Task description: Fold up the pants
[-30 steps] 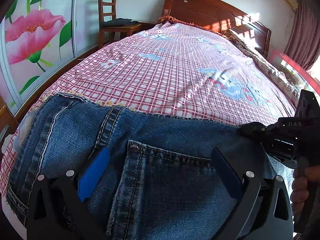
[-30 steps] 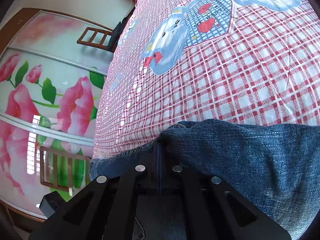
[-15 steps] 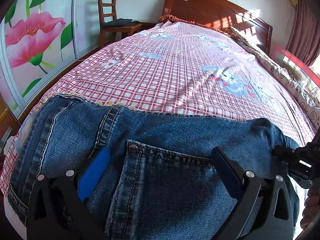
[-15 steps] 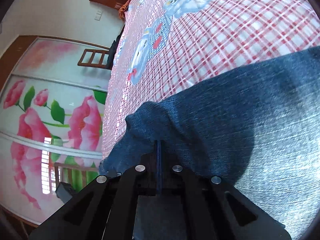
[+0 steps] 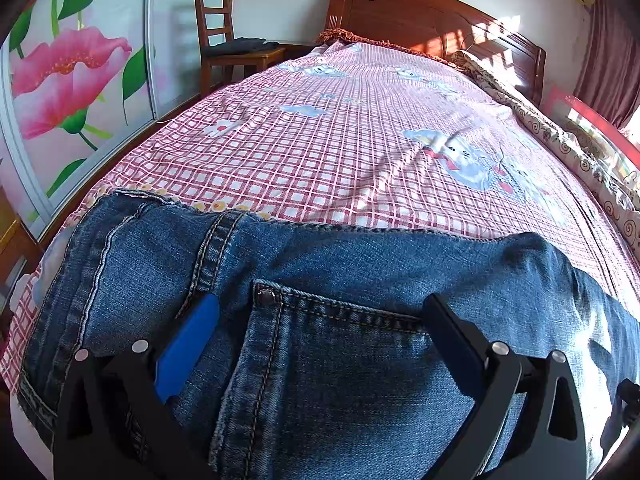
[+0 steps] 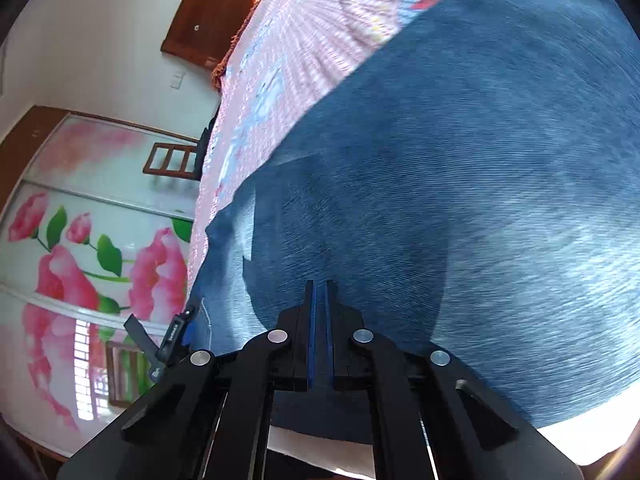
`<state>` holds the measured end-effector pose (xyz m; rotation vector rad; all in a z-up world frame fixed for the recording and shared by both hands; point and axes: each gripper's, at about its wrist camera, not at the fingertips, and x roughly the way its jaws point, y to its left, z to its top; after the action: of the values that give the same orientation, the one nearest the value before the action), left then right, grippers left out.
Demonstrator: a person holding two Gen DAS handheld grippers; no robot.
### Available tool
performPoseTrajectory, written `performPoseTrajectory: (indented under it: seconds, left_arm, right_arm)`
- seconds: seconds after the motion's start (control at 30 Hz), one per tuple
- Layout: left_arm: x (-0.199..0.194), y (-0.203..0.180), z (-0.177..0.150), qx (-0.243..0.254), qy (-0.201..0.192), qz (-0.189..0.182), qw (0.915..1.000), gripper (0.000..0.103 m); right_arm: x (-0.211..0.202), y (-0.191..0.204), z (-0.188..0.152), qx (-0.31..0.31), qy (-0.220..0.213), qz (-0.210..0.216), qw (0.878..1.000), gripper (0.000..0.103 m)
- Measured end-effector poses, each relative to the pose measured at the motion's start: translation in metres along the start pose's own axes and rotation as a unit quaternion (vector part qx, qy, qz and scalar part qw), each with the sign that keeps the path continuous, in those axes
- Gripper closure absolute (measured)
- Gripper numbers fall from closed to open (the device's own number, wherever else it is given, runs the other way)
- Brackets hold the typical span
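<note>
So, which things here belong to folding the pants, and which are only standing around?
Part of the job:
- jeans, spread on the bed
- left gripper, jaws wide open over the back pocket
- right gripper, shut

Only around:
- checked bedsheet
- wooden chair with dark cloth on the seat
- headboard
- flower-painted wardrobe door

Pink checked bedsheet (image 5: 320, 160), wooden headboard (image 5: 400, 12), wooden chair (image 5: 224, 40), floral wardrobe doors (image 5: 72, 72)
</note>
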<state>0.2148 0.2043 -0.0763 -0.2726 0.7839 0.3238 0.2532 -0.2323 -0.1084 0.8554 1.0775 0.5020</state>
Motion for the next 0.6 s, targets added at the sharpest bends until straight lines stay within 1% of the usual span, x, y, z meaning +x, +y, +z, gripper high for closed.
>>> performPoseTrajectory:
  seconds: [0.03, 0.1, 0.17, 0.2, 0.23, 0.3, 0.37, 0.47, 0.53, 0.6]
  left_arm:
    - [0.000, 0.000, 0.000, 0.001, 0.000, 0.001, 1.0000, 0.002]
    - [0.000, -0.001, 0.000, 0.001, 0.000, 0.001, 1.0000, 0.002]
    - [0.000, -0.001, 0.000, 0.002, 0.001, 0.003, 1.0000, 0.002]
    - [0.000, -0.001, 0.000, 0.003, 0.001, 0.004, 1.0000, 0.002]
    - [0.000, -0.001, 0.000, 0.003, 0.002, 0.004, 1.0000, 0.002]
    - [0.000, -0.001, 0.000, 0.004, 0.001, 0.004, 1.0000, 0.002]
    - [0.000, 0.000, -0.001, 0.003, 0.001, 0.004, 1.0000, 0.002]
    - [0.001, 0.000, -0.001, 0.004, 0.002, 0.004, 1.0000, 0.002]
    - [0.000, -0.001, -0.001, 0.005, 0.002, 0.006, 1.0000, 0.002]
    - [0.000, -0.001, -0.001, 0.006, 0.002, 0.006, 1.0000, 0.002]
  right_arm:
    - [-0.004, -0.004, 0.000, 0.010, -0.006, 0.008, 1.000, 0.103]
    - [-0.015, -0.002, 0.000, 0.009, -0.008, -0.003, 1.000, 0.099]
    - [-0.033, 0.000, -0.003, -0.001, -0.028, -0.014, 1.000, 0.082]
    - [-0.046, -0.004, -0.004, 0.004, -0.040, -0.013, 0.999, 0.077]
    - [-0.062, -0.012, -0.004, 0.014, -0.058, -0.009, 0.998, 0.069]
    - [-0.096, -0.027, -0.001, 0.034, -0.101, -0.004, 0.994, 0.069]
    - [-0.135, -0.048, 0.000, 0.058, -0.151, -0.004, 0.987, 0.069]
    - [-0.183, -0.080, -0.002, 0.099, -0.217, -0.007, 0.971, 0.069]
    - [-0.206, -0.100, -0.004, 0.129, -0.251, 0.000, 0.959, 0.069]
    - [-0.222, -0.118, -0.004, 0.150, -0.274, -0.004, 0.950, 0.069]
